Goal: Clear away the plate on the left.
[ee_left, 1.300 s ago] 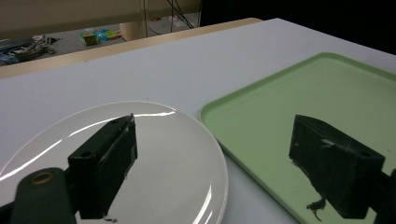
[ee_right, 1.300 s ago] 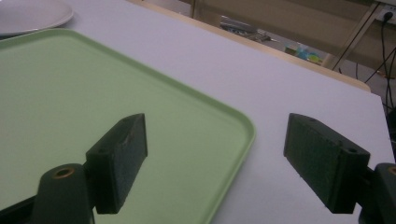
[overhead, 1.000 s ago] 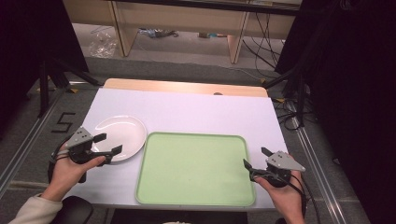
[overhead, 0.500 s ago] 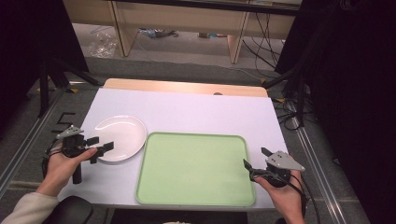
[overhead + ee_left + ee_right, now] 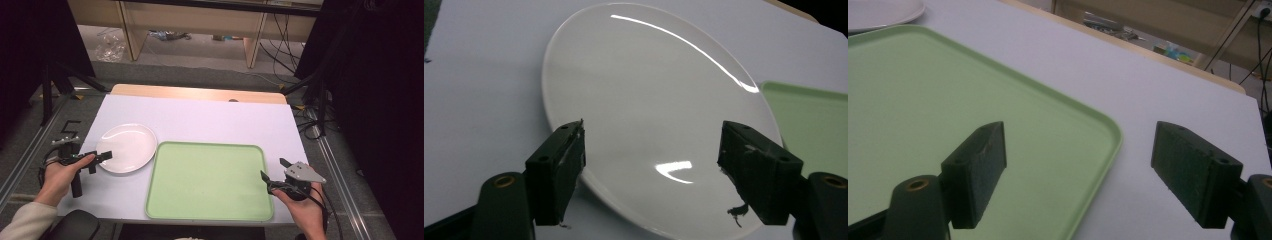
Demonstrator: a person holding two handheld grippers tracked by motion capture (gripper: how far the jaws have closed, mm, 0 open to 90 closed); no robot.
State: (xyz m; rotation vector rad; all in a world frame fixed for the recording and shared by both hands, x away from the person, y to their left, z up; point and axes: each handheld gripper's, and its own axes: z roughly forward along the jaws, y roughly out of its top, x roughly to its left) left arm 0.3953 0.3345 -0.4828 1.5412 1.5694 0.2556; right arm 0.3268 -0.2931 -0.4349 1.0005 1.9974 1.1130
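Note:
A white plate (image 5: 129, 147) lies on the table left of a green tray (image 5: 210, 180). My left gripper (image 5: 101, 159) reaches in from the left at the plate's near-left rim. In the left gripper view the plate (image 5: 649, 90) spans the open gripper (image 5: 651, 150); the rim runs between the jaws and no pad presses it. These jaws have just been closing a little. My right gripper (image 5: 272, 168) stands open at the tray's front right corner. In the right gripper view one jaw of the gripper (image 5: 1080, 150) hangs over the tray (image 5: 948, 90), the other over the table.
The white tabletop (image 5: 210, 120) has a wooden strip along its far edge. Behind it are shelving and cables on the floor. Metal rails run along both sides of the table. The tray's corner (image 5: 814, 115) lies just past the plate.
My left gripper has drawn back leftward and lower, from over the plate to its left rim, and has rolled. My right gripper has stayed put.

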